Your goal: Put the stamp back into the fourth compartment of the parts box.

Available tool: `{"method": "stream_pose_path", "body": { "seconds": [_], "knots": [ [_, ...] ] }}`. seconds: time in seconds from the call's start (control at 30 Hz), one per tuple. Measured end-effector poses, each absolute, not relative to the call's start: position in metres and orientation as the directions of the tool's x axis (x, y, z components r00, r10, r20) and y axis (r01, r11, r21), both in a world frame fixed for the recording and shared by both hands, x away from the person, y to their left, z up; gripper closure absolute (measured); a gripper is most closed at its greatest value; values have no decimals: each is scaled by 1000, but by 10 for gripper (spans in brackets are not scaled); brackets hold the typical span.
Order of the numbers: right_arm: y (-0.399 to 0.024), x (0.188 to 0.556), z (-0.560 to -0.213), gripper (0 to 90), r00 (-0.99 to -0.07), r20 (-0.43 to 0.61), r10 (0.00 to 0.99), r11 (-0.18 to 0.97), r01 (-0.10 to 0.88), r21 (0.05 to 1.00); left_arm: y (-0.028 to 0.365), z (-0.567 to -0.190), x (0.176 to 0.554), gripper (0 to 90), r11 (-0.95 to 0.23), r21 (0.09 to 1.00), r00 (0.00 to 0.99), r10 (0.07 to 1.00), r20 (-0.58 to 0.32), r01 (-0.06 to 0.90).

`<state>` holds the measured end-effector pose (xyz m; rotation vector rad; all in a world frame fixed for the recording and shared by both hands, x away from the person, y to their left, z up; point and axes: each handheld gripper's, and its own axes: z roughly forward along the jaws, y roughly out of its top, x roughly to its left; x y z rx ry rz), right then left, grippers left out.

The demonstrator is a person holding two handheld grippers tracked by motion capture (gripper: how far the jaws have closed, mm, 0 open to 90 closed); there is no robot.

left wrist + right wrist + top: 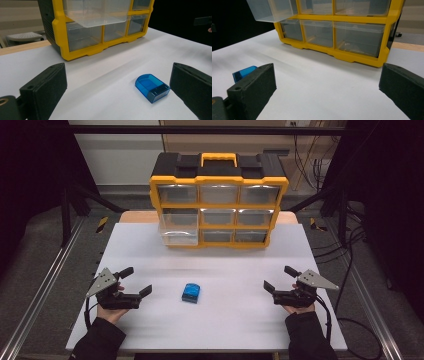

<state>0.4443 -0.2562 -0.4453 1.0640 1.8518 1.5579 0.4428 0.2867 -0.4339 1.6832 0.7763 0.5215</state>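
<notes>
Grippers, left (136, 281) and right (278, 278), both sit wide open and empty on the white table (230, 320), small translucent blue plastic case (190, 292) lying between them, yellow-framed drawer organiser (218, 202) behind

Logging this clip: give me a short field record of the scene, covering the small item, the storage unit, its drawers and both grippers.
item: small blue translucent case, lying flat on the white table, between the two grippers
storage: yellow and black drawer organizer at the far side of the table, clear drawers in three rows
drawer state: one clear drawer at the left, middle row, pulled out; the rest pushed in
left gripper: open, holds nothing, left of the case
right gripper: open, holds nothing, right of the case
contact: neither gripper touches the case
</notes>
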Motion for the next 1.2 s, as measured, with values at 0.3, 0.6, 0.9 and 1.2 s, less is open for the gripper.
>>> {"method": "stream_pose_path", "body": {
  "seconds": [0.3, 0.6, 0.9, 1.2],
  "knots": [
    [-254, 445, -446, 11, -576, 102, 811, 59, 254, 965, 283, -432, 443, 8, -130, 966, 683, 728, -61, 225],
    [-255, 444, -446, 10, -575, 89, 813, 71, 250, 966, 281, -428, 443, 8, -137, 964, 675, 736, -54, 226],
    [-254, 444, -446, 10, -578, 89, 811, 72, 250, 965, 273, -423, 442, 9, -137, 963, 678, 733, -59, 231],
    [-254, 445, -447, 10, -578, 86, 811, 76, 251, 965, 258, -420, 440, 9, -163, 956, 691, 721, -53, 244]
  ]
}}
